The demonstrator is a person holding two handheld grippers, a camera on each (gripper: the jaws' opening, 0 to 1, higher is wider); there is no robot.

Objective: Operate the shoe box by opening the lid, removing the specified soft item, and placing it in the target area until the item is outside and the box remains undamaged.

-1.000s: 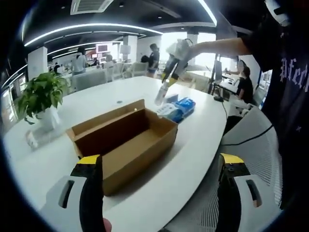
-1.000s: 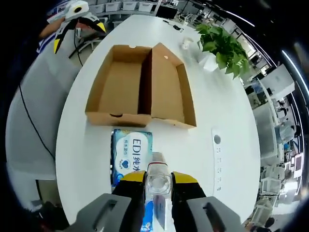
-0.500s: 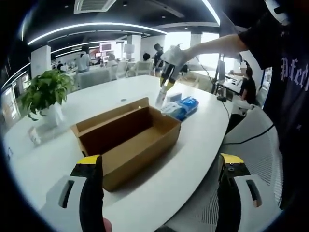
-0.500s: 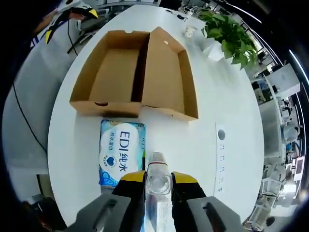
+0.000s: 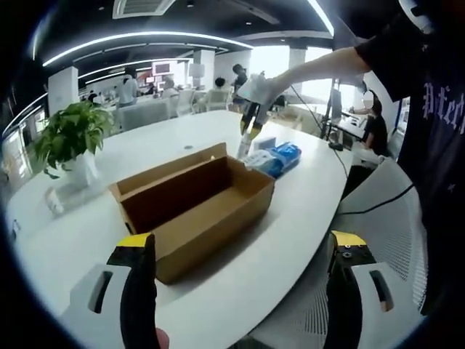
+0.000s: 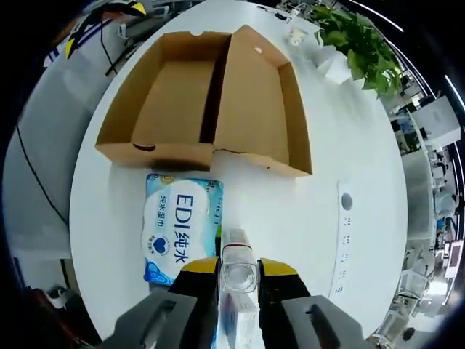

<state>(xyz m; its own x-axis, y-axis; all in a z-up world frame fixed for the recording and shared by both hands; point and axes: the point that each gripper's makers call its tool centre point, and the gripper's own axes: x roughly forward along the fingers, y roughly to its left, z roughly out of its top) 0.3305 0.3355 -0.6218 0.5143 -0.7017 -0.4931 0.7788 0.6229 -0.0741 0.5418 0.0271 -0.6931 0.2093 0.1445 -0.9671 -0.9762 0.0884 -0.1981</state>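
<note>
In the left gripper view, the left tongs [image 5: 241, 262] are seen spread, empty, above the near counter [image 5: 261, 240] edge; the open shoe box [image 5: 192, 207] is seen mid-counter. In the right gripper view, the right tongs [image 6: 239, 266] are clenched on a clear bottle [image 6: 238, 276]; the wet-wipes pack [image 6: 179, 227], judged soft, light and slippery, best pinched at an edge, lies outside the box.

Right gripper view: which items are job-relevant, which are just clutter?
Job:
- open shoe box, empty
- blue wipes pack, out on the white table
- clear bottle clamped in right gripper

Clutter:
- potted plant
- round table port
</note>
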